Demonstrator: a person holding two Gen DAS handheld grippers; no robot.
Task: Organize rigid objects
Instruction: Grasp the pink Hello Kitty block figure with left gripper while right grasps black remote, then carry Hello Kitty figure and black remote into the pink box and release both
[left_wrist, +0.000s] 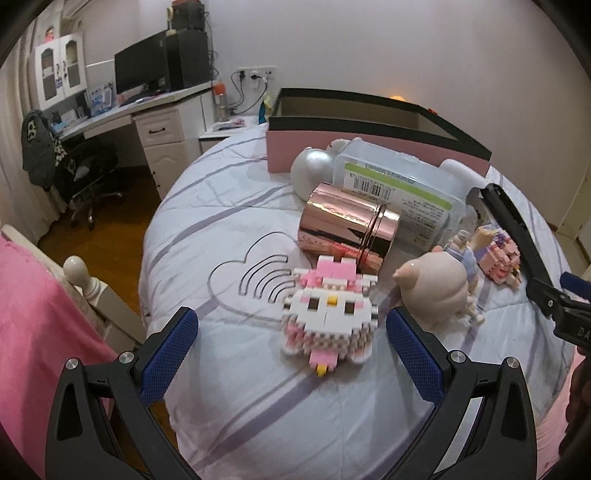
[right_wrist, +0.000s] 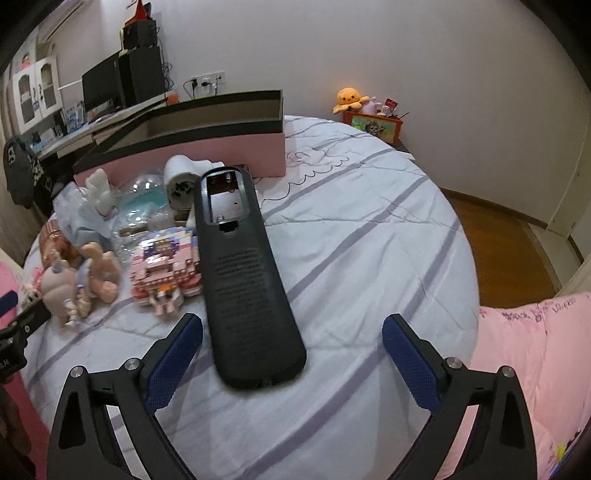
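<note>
Remote (right_wrist: 243, 273) lies between spread right tongs (right_wrist: 291, 347) (left tongs (left_wrist: 291, 343) also released), bare quilt (right_wrist: 369, 229) rightward.

No legible text; plastic case (left_wrist: 399, 192) label mirrored.

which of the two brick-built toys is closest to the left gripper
The white-and-pink cat-face brick figure, lying right between the open left gripper fingers. The other, a pink-and-purple brick model, lies farther away, beyond the doll.

A home bedroom. A quilted bed (left_wrist: 229, 229) fills it (toys scattered on top). A computer desk (left_wrist: 147, 110) stands by the wall.
</note>
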